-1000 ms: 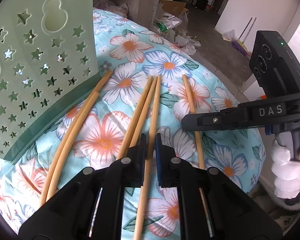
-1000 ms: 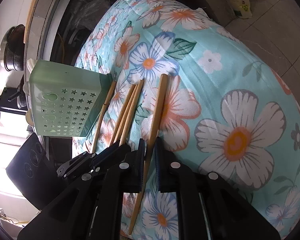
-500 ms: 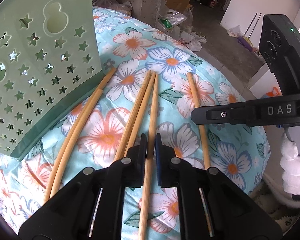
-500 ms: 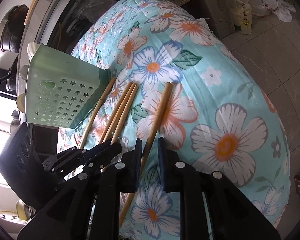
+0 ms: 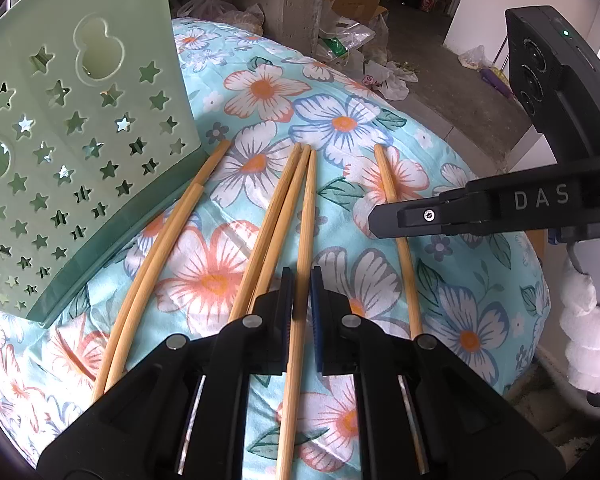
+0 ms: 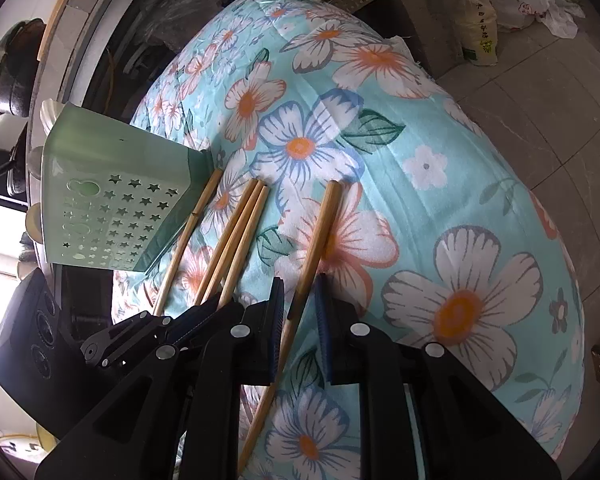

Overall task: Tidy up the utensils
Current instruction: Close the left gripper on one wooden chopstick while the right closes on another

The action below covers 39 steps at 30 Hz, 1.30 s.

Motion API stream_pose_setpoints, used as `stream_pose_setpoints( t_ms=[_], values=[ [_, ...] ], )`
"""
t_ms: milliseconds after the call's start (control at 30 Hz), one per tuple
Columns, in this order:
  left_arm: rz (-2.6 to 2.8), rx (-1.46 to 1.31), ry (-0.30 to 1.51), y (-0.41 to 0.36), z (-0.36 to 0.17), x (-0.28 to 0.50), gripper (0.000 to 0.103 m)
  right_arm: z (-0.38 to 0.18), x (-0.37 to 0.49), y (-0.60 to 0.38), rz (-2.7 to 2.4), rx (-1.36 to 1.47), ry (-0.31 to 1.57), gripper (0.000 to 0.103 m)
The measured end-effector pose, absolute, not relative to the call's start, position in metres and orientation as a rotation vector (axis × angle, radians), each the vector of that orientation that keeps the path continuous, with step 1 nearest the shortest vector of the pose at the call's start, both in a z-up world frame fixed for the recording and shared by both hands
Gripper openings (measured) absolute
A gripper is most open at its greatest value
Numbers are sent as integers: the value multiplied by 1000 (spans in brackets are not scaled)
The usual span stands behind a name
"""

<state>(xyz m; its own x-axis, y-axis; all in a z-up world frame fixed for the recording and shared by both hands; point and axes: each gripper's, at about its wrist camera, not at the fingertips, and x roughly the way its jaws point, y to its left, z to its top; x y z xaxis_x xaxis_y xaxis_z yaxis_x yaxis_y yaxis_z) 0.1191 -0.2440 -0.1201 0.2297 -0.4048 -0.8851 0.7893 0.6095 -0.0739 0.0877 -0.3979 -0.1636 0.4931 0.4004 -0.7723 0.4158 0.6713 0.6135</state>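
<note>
Bamboo chopsticks: light, stiff, slippery on the cloth [image 5: 380, 128]. Left gripper [image 5: 300, 292] clamps one chopstick [image 5: 306, 216] mid-shaft; right gripper [image 6: 300, 300] straddles the outer chopstick [image 6: 320, 232], jaws slightly apart, having just opened.

Six bamboo chopsticks lie flat on the floral cloth. One chopstick [image 5: 303, 240] runs between the left hand-held gripper [image 5: 300, 280] jaws; a touching pair [image 5: 272, 220] lies just left of it. Two more [image 5: 168, 236] rest against the green star-perforated holder [image 5: 72, 140], which is tipped over. A lone chopstick [image 6: 316, 236] passes between the right hand-held gripper [image 6: 300, 292] jaws.
</note>
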Motion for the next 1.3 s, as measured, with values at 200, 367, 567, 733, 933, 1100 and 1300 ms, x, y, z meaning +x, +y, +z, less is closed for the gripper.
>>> stream_pose_setpoints(
  t_ms=[200,367,567,733,933,1100,1300],
  values=[
    [-859,439,1044,-244,-120,120,8,-164,88,-398,-21,885,1096,15],
    [-858,439,1044,-244,-120,120,8,-164,86,-397,-25,888,1094,14],
    [-857,441,1043,-244,-119,119,8,-164,86,-399,-23,893,1092,13],
    [-853,451,1039,-249,-120,121,8,-166,85,-400,-22,900,1085,12],
    [-846,461,1026,-259,-122,127,8,-168,83,-403,-14,925,1067,11],
    [-846,469,996,-268,-123,132,8,-170,81,-406,-6,956,1050,10],
    [-850,428,1001,-265,-118,137,6,-172,78,-407,10,986,1028,10]
  ],
)
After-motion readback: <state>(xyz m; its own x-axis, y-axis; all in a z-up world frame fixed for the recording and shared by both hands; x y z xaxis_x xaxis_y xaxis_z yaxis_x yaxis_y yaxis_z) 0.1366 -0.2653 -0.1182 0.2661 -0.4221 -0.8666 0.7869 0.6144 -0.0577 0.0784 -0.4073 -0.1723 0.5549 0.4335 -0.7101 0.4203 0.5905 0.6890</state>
